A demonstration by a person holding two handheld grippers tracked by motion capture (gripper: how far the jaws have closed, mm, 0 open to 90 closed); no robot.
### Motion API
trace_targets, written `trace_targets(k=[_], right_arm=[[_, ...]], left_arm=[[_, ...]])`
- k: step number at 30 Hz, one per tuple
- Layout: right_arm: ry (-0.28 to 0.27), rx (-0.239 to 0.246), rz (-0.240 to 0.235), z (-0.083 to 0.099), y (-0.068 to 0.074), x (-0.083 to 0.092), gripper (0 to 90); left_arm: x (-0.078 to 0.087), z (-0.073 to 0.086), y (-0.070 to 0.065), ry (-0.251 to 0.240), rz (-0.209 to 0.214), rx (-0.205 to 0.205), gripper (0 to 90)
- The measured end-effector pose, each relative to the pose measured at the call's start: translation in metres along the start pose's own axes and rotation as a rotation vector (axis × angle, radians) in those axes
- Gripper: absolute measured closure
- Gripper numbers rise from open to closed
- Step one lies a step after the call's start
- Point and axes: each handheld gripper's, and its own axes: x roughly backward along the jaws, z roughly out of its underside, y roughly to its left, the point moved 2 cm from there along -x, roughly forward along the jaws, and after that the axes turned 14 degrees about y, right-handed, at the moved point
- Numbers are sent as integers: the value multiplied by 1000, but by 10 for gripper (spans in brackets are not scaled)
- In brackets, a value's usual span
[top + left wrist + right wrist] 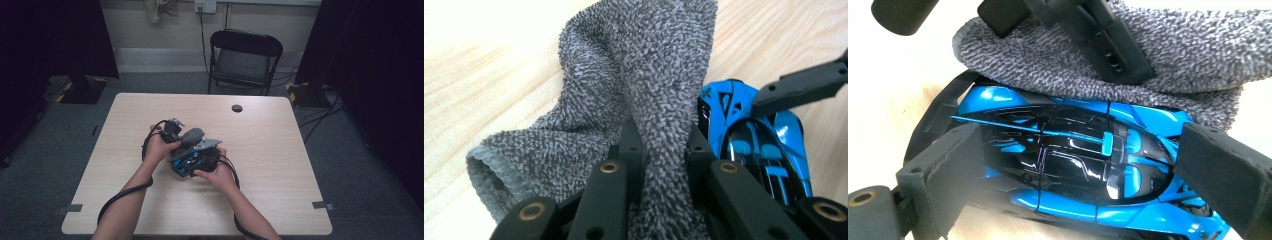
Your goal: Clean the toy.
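Observation:
A grey terry cloth is pinched in a fold between the jaws of my left gripper, which is shut on it. The cloth drapes against the side of a blue and black toy car. My right gripper is shut on that car, one pad at each end. In the high view both hands meet at the table's middle: the left gripper with the cloth sits just above the right gripper and the car. The car lies right beside the cloth.
The light wooden table has a small round dark spot near its far edge. A black folding chair stands behind the table. Cables lie on the floor at the right, and dark curtains hang on both sides.

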Motion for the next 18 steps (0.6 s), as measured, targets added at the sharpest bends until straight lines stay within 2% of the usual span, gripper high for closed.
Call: trace_targets(k=[4,18], right_arm=[[5,0,0,0,0,0,51],[2,0,0,0,0,0,51]], left_arm=[[1,4,-1,6,16,-7,773],[14,25,3,30,33,-20,774]])
